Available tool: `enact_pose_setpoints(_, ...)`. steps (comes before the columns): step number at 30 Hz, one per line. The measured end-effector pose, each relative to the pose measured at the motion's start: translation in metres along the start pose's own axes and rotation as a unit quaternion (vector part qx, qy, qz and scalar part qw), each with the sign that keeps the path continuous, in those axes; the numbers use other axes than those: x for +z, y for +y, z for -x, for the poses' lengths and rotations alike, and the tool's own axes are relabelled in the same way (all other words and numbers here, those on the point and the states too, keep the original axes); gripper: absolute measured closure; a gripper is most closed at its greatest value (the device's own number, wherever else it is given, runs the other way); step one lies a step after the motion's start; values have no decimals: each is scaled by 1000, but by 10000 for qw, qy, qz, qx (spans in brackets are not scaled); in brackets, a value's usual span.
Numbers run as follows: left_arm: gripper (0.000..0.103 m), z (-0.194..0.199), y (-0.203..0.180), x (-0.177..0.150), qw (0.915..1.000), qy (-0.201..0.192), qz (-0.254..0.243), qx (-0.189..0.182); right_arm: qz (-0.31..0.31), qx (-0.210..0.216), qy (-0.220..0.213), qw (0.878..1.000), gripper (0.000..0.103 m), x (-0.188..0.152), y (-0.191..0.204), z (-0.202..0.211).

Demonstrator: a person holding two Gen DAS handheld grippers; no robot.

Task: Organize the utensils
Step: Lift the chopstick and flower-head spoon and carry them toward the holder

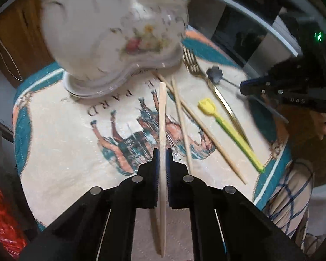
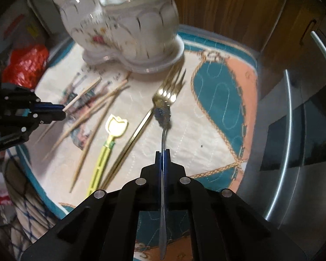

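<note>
My left gripper is shut on a pale wooden chopstick, held above the printed cloth. In the right wrist view the same gripper shows at the left with that chopstick sticking out. My right gripper is shut on the thin handle of a metal utensil with a dark flower-shaped head. On the cloth lie loose chopsticks, a yellow tulip-shaped utensil and a gold fork. A white two-part ceramic holder stands behind them with a yellow piece in it.
A red plastic bag sits at the far left beyond the cloth. A steel rim curves around the cloth on the right, with a wooden cabinet behind. A checked fabric hangs at the near left edge.
</note>
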State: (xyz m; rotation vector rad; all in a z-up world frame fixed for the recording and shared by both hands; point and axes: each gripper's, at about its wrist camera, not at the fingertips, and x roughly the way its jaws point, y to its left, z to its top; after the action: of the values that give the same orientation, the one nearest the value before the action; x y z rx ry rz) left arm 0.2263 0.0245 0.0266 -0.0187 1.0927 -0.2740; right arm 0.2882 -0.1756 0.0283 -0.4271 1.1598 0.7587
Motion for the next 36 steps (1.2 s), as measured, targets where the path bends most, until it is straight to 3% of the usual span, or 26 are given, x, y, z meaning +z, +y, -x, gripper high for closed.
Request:
enact_pose_setpoints(3,97,19,9,-5,9990,-390,191,-114,13,157,-244,9996,101,-1,1,10)
enact_pose_setpoints(8,97,44,18,-16,9969,-721,295,-126,99,128,-145,9998,101,-3,2,-1)
enact_pose_setpoints(11,97,64,22,-19,9938,-1018,383,-220,95,184,-344,9992,101,-4,3,5)
enact_pose_setpoints(17,97,97,32,-30,9822,-1742,631,-318,-67,507,-1303,9902,101,-11,9,39)
enact_pose_setpoints(25,97,121,40,-30,9606,-2594,927,-358,-447,1016,-2793,9538,101,-18,12,71)
enact_pose_setpoints(36,97,128,52,-2,9360,-3379,948,-279,-693,1266,-4026,9039,101,16,5,82)
